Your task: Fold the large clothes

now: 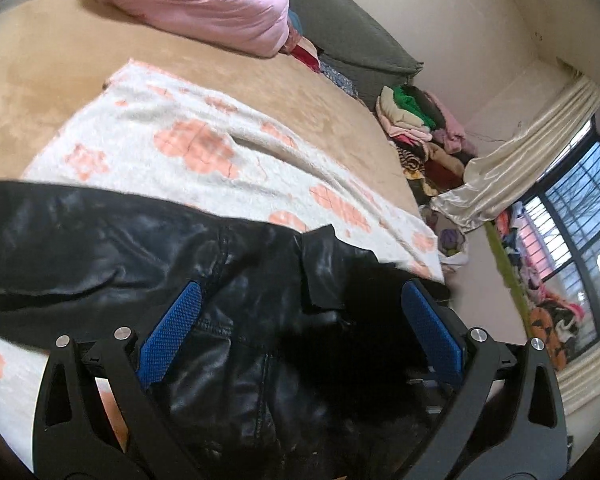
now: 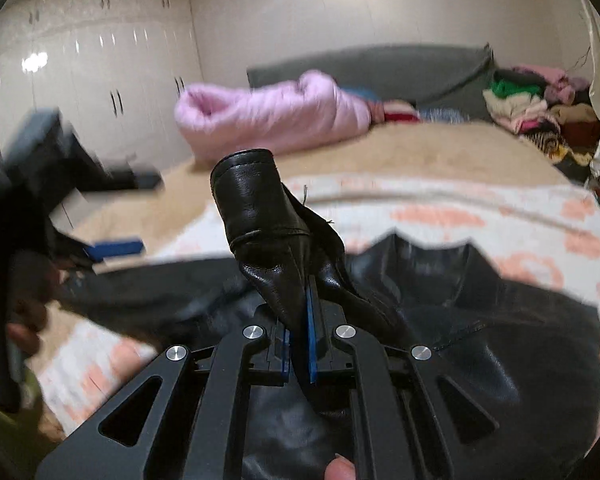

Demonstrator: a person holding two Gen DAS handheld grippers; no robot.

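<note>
Bedroom, tan bed (image 1: 40,80), floral blanket (image 1: 160,128) under black leather jacket (image 1: 100,240). Right gripper (image 2: 298,344) pinching sleeve cuff (image 2: 252,196); left gripper (image 1: 300,320) spread wide. Best carried across the chest, kept taut, laid flat.

A bed (image 1: 28,80) covered in a tan plush sheet. Directly on it lie a white blanket with peach flowers (image 1: 188,148), a rolled pink quilt (image 1: 204,4) near the grey headboard (image 2: 400,68), and small bright clothes beside the quilt.
</note>
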